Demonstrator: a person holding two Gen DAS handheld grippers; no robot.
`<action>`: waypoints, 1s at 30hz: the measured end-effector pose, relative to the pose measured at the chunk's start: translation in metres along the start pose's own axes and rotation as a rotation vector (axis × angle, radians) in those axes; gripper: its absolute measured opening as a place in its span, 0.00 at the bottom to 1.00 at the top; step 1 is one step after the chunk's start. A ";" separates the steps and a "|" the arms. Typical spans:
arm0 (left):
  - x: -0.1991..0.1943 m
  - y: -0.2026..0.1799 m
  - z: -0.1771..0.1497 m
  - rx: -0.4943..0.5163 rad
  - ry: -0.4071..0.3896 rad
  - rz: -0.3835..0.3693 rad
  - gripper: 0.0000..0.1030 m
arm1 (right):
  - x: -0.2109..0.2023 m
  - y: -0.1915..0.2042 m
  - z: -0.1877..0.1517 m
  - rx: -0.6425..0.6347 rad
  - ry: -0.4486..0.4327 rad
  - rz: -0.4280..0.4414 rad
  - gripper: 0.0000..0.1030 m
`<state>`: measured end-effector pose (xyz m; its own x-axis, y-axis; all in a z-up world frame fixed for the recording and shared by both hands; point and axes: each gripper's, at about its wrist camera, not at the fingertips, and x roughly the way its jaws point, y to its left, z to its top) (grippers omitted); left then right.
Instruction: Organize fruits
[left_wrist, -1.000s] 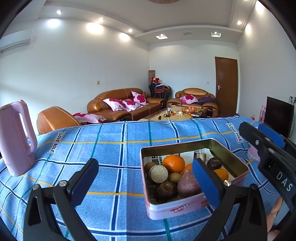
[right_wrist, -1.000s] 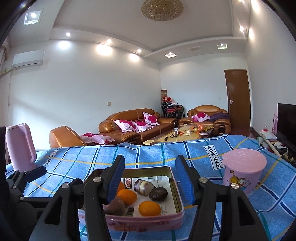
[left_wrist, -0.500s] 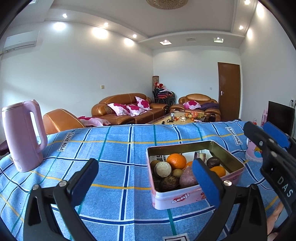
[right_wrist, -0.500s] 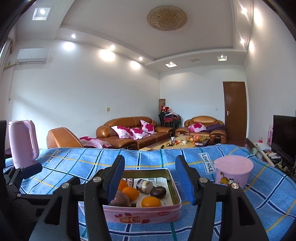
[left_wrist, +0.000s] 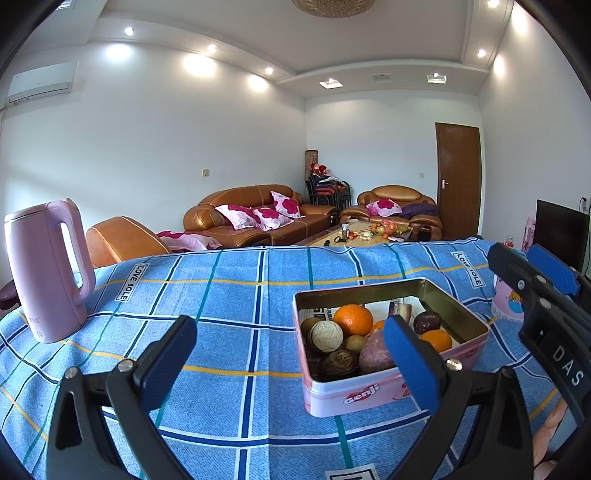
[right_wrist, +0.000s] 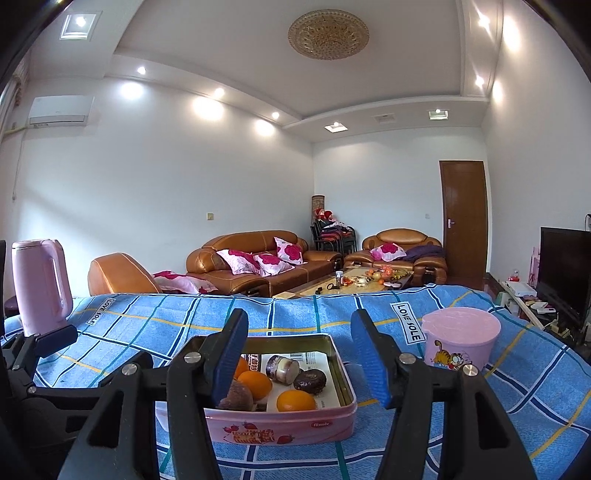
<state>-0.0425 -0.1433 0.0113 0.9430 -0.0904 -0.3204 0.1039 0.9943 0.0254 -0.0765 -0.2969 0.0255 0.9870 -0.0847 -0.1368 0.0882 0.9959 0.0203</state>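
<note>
A pink rectangular tin (left_wrist: 373, 393) stands on the blue checked tablecloth and also shows in the right wrist view (right_wrist: 288, 424). It holds oranges (left_wrist: 352, 319) (right_wrist: 295, 400), a purple sweet potato (left_wrist: 375, 356), dark round fruits (right_wrist: 310, 380) and a small jar (right_wrist: 282, 365). My left gripper (left_wrist: 288, 358) is open and empty, in front of the tin and to its left. My right gripper (right_wrist: 301, 356) is open and empty, just before the tin's near side. The right gripper also shows at the right edge of the left wrist view (left_wrist: 535, 291).
A pink kettle (left_wrist: 46, 269) stands at the table's left, also in the right wrist view (right_wrist: 40, 284). A pink lidded tub (right_wrist: 460, 341) stands right of the tin. Beyond the table's far edge are brown sofas (right_wrist: 258, 264) and a TV (right_wrist: 563, 277).
Both grippers have drawn back and tilted upward; the tin sits lower and farther in both views. Both stay open and empty. The fruits have not moved.
</note>
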 end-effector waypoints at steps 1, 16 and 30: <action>0.000 0.000 0.000 -0.002 0.001 0.002 1.00 | 0.000 0.000 0.000 0.001 0.001 0.000 0.58; 0.002 0.002 0.000 0.002 0.006 0.009 1.00 | 0.003 -0.001 -0.002 0.007 0.009 -0.006 0.58; 0.004 0.001 -0.002 0.004 0.019 -0.008 1.00 | 0.004 -0.003 -0.003 0.009 0.018 -0.008 0.58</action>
<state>-0.0392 -0.1425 0.0085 0.9361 -0.0968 -0.3383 0.1123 0.9933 0.0264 -0.0735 -0.3006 0.0225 0.9836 -0.0923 -0.1552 0.0978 0.9948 0.0281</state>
